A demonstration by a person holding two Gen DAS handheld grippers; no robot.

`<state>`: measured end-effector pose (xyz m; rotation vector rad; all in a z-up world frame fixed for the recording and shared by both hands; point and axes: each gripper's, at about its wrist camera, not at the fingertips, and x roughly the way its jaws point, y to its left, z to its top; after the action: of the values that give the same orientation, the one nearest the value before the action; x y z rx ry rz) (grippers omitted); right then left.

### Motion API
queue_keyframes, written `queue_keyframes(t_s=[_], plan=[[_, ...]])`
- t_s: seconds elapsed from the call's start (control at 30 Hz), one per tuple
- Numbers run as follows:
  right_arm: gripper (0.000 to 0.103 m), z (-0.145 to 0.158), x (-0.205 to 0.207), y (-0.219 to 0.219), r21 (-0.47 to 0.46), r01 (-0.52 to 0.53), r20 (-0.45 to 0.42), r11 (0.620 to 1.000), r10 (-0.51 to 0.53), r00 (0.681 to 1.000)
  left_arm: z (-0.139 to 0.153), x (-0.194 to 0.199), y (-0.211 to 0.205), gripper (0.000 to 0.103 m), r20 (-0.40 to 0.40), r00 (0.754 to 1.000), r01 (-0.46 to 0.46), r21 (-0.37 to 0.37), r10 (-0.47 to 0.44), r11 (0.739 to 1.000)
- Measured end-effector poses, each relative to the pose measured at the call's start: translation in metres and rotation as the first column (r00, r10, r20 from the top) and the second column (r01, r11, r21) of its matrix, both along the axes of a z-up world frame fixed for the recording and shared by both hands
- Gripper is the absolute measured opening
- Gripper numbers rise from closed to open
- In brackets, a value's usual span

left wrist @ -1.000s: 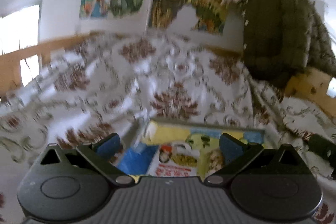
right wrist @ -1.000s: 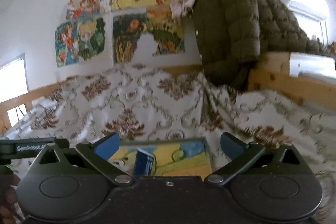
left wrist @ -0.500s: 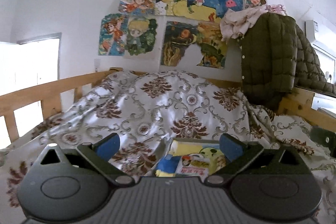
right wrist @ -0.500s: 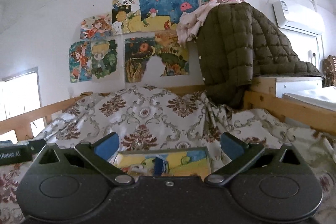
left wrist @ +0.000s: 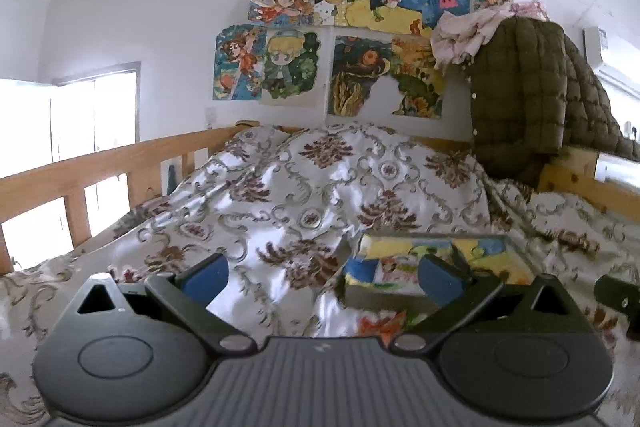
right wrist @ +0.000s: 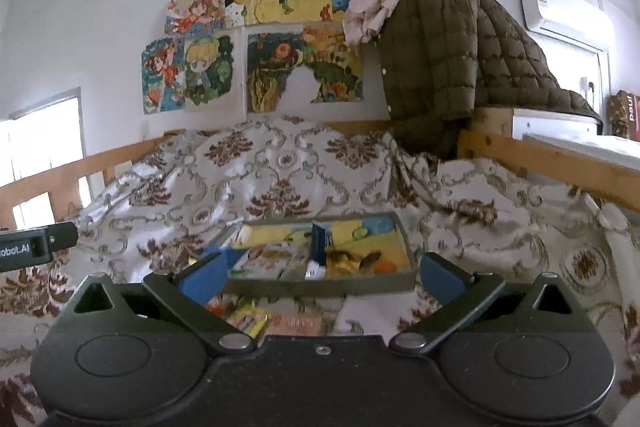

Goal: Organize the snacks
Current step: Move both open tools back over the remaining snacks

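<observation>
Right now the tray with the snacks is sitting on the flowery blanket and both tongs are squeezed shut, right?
Not quite. The tray does sit on the flowery blanket, but both the left tongs and the right tongs are open and empty, as each wrist view shows.

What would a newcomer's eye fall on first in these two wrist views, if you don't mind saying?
Probably the bright cartoon posters on the white wall behind the bed, with the olive puffer jacket draped over the wooden frame to their right. Lower down, a shallow tray of snack packets sits on the floral bedspread, straight ahead of the open right gripper, and a few loose packets lie on the cover just in front of the tray.
</observation>
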<state>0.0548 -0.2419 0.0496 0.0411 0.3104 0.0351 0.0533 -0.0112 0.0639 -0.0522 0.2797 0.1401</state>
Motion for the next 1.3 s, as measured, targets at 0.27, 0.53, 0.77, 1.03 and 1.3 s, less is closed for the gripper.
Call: queue_keyframes(t_s=[0.27, 0.53, 0.77, 1.03, 1.3], plan=[[0.102, -0.024, -0.021, 0.008, -0.021, 0.036, -0.076, 0.999, -0.037, 0.996, -0.037, -0.018, 0.007, 0.103, -0.054, 0.998, -0.011, 0.047, 0.014, 0.999], [0.102, -0.051, -0.028, 0.012, -0.037, 0.045, -0.169, 0.998, -0.05, 0.984, -0.061, -0.024, 0.014, 0.103, -0.142, 0.99, 0.022, -0.005, -0.022, 1.0], [0.102, -0.06, -0.023, 0.015, -0.033, 0.02, -0.202, 0.999, -0.026, 0.979, -0.068, -0.023, 0.008, 0.103, -0.187, 0.98, 0.069, 0.009, -0.066, 0.998], [0.102, -0.06, -0.016, 0.016, -0.009, -0.004, -0.209, 1.0, 0.002, 0.978, -0.07, -0.015, 0.006, 0.103, -0.207, 0.977, 0.062, 0.025, -0.056, 0.998], [0.102, -0.058, 0.001, 0.014, 0.005, -0.024, -0.199, 1.0, 0.024, 0.98, -0.073, 0.003, -0.001, 0.103, -0.223, 0.97, 0.102, 0.034, -0.092, 0.994]])
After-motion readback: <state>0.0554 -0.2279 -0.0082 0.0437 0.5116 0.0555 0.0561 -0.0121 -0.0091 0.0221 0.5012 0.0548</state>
